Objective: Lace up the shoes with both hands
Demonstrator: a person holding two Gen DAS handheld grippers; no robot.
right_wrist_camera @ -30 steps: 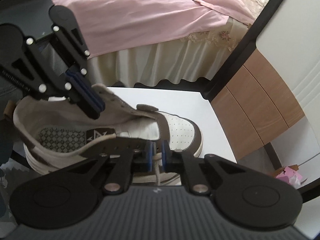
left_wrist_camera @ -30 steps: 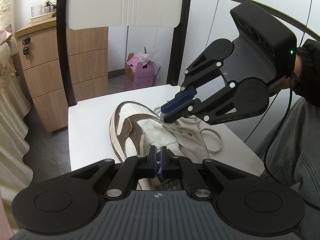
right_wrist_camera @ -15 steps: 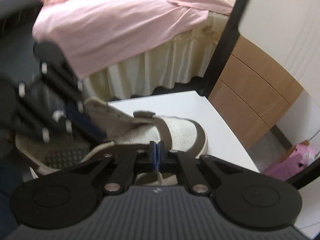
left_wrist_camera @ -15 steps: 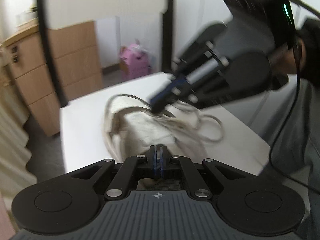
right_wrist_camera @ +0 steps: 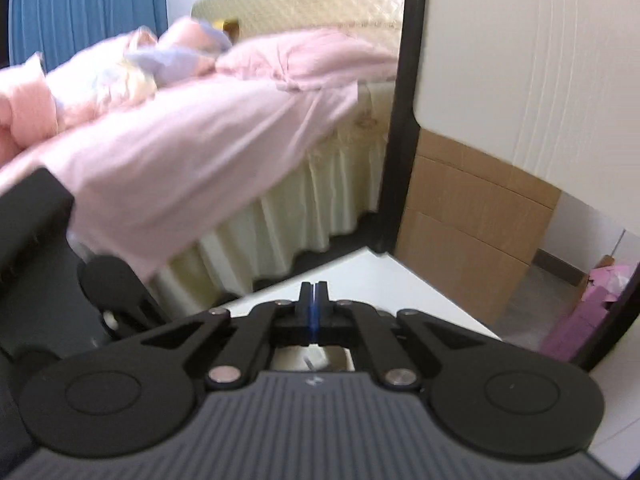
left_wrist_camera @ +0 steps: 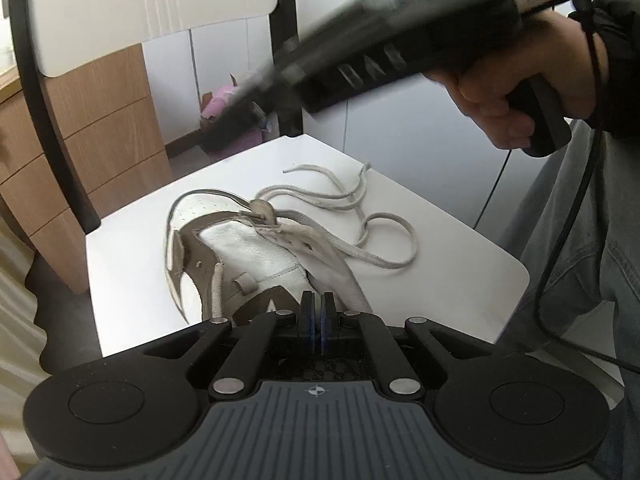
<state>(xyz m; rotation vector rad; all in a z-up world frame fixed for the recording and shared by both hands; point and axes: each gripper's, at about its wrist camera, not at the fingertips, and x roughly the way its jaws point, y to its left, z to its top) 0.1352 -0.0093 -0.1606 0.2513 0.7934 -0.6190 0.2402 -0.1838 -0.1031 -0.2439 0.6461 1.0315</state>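
Note:
A white and brown shoe (left_wrist_camera: 248,248) lies tilted on the white chair seat (left_wrist_camera: 440,232). Its grey lace (left_wrist_camera: 376,240) trails loose in loops to the right of it, both ends free on the seat. My left gripper (left_wrist_camera: 317,312) is at the shoe's near end, shut on the edge of its upper. My right gripper (left_wrist_camera: 248,104) is blurred, raised above and beyond the shoe, held by a hand (left_wrist_camera: 504,108). In the right wrist view the right gripper (right_wrist_camera: 315,292) is shut with nothing seen between its pads, and only a sliver of the shoe (right_wrist_camera: 316,358) shows beneath it.
The chair's white backrest (left_wrist_camera: 140,4) and black frame (left_wrist_camera: 52,128) rise behind the seat. A wooden drawer unit (left_wrist_camera: 112,132) and a pink box (left_wrist_camera: 224,100) stand beyond. A bed with pink covers (right_wrist_camera: 180,128) is left of the chair. A person's grey trouser leg (left_wrist_camera: 580,260) is at right.
The right gripper closed, rolled and rose clear of the shoe's lacing area, so the shoe almost left its view. The shoe now lies more tilted in the left wrist view.

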